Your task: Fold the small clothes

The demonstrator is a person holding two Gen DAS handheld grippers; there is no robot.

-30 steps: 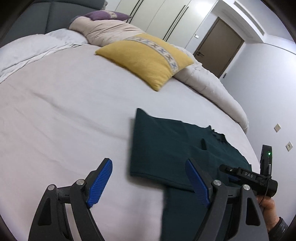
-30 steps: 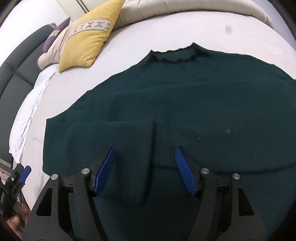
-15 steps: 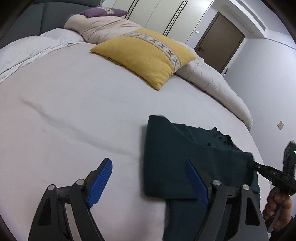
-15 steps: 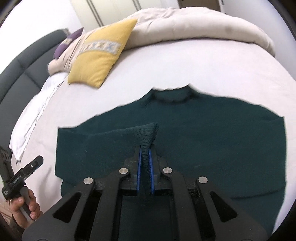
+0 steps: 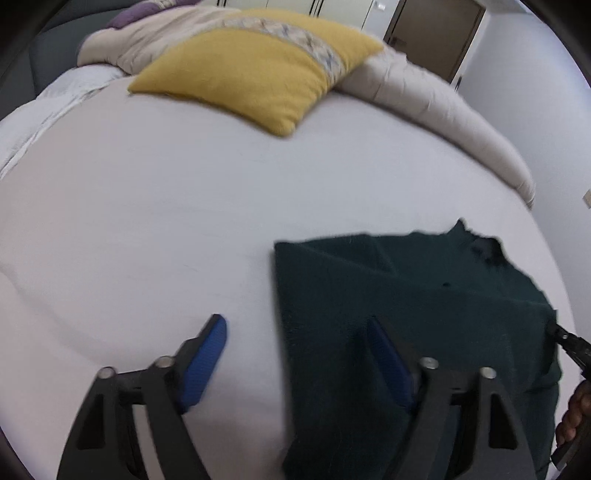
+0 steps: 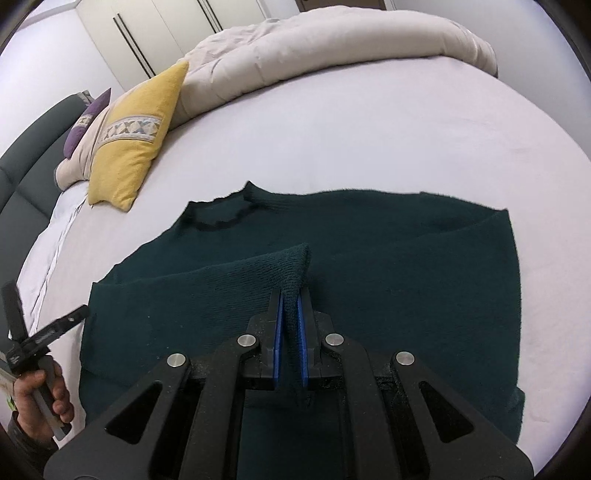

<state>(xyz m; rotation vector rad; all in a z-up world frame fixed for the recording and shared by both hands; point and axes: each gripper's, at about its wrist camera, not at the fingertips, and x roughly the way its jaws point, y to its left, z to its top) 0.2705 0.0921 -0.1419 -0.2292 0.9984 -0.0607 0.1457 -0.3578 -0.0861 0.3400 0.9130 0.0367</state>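
Observation:
A dark green sweater lies flat on the white bed sheet, neck hole toward the pillows. My right gripper is shut on the ribbed sleeve cuff, holding it raised over the sweater's body. In the left wrist view the sweater fills the lower right. My left gripper straddles its left side edge, right finger over the cloth and left finger over the sheet. Its jaws are closing, and the pads do not press on the cloth. A hand holds the left gripper at the right wrist view's left edge.
A yellow pillow and a rolled beige duvet lie at the far side of the bed. A purple cushion and dark headboard sit far left. Wardrobe doors and a brown door stand behind.
The right gripper shut on the sleeve cuff and lifted it over the sweater. The left gripper moved right onto the sweater's side edge, and its jaws have narrowed.

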